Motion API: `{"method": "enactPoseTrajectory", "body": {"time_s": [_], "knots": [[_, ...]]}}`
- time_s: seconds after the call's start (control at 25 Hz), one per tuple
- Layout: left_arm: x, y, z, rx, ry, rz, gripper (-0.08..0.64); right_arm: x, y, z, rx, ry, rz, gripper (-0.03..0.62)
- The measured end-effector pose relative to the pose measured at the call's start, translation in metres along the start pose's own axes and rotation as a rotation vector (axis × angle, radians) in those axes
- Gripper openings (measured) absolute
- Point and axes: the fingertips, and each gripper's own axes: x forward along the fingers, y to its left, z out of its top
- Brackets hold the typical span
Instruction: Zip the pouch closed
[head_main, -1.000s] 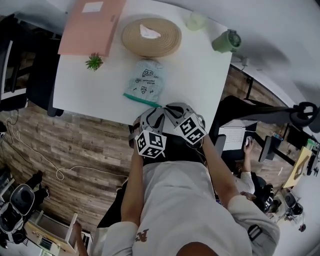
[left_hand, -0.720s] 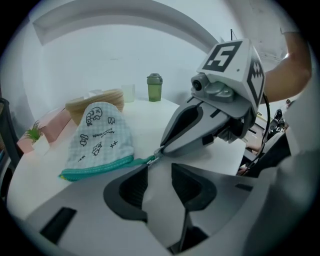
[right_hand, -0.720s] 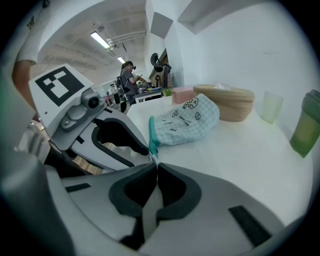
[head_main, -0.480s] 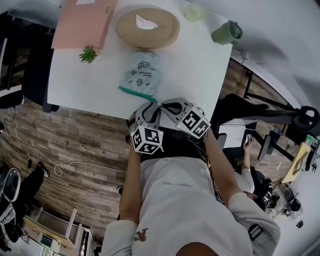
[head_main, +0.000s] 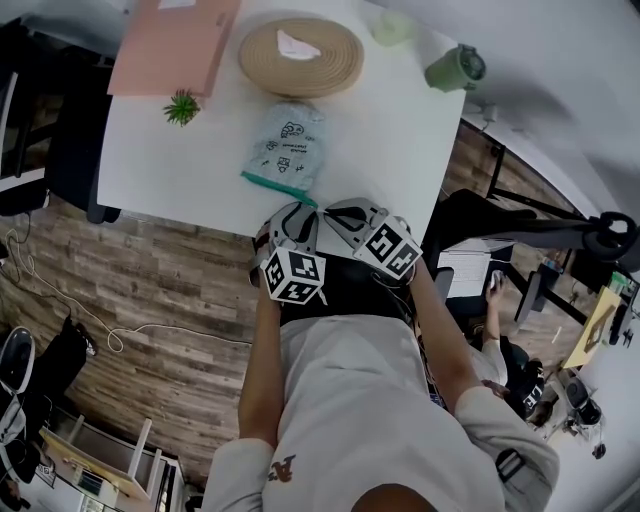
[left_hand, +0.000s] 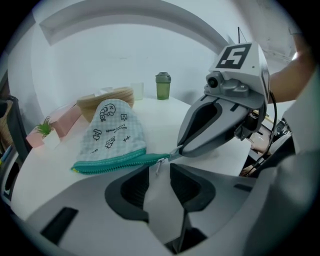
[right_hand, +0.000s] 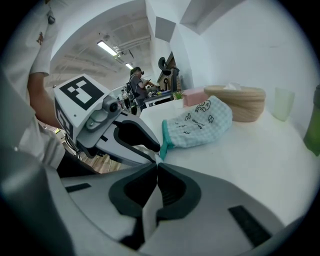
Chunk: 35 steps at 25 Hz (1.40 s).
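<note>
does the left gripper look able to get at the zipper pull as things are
Probably yes. The left gripper, jaws apart though just closing in, has the zipper pull hanging at their gap, nothing in between. The right gripper pinches the pouch close beside it.

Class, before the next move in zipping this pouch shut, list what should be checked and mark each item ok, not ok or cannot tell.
1. Right gripper shut on the pouch at its zipper-end corner: ok.
2. Zipper pull lies between the left gripper jaws: ok.
3. Left jaws clamped on the pull: not ok; they have just been closing but stand apart.
4. Pouch lying flat on the table: ok.
5. How far the zipper is open: cannot tell.
</note>
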Motion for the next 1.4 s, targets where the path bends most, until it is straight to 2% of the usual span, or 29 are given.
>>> {"method": "enactPoseTrajectory", "body": {"time_s": [0.2, 0.28, 0.36, 0.52, 0.56, 0.64, 0.68, 0.72, 0.76, 1.12, 1.28, 1.4], "knots": [[0.003, -0.006, -0.001, 0.064, 0.017, -0.109, 0.069, 0.001, -0.003, -0.003, 0.007, 0.007, -0.018, 0.005], [0.003, -0.006, -0.001, 0.064, 0.02, -0.123, 0.059, 0.001, -0.004, -0.004, 0.016, 0.007, -0.029, 0.005], [0.004, -0.004, -0.001, 0.055, 0.018, -0.128, 0.007, -0.001, -0.007, -0.006, 0.023, 0.01, -0.047, 0.005], [0.004, -0.004, 0.0, 0.068, 0.029, -0.146, 0.002, 0.0, -0.011, -0.006, 0.027, 0.019, -0.091, 0.01], [0.004, -0.004, 0.0, 0.068, 0.031, -0.15, 0.0, 0.001, -0.011, -0.006, 0.021, 0.027, -0.1, 0.022], [0.004, -0.004, 0.0, 0.064, 0.031, -0.153, 0.0, 0.006, -0.011, -0.006, 0.003, 0.043, -0.115, 0.104], [0.004, -0.004, 0.001, 0.061, 0.031, -0.153, -0.002, 0.008, -0.012, -0.006, -0.01, 0.054, -0.128, 0.121], [0.004, -0.003, 0.001, 0.059, 0.031, -0.151, -0.002, 0.008, -0.013, -0.006, -0.026, 0.066, -0.145, 0.098], [0.004, -0.002, 0.001, 0.057, 0.032, -0.151, -0.002, 0.008, -0.015, -0.006, -0.04, 0.077, -0.159, 0.019], [0.0, 0.005, 0.001, 0.034, 0.042, -0.136, -0.002, 0.004, -0.014, -0.006, -0.017, 0.063, -0.164, 0.006], [-0.002, 0.014, -0.001, 0.017, 0.049, -0.105, -0.003, 0.0, -0.017, -0.007, -0.006, 0.086, -0.191, 0.006], [-0.006, 0.022, -0.002, 0.012, 0.049, -0.091, -0.003, 0.0, -0.018, -0.007, 0.001, 0.064, -0.193, 0.006]]}}
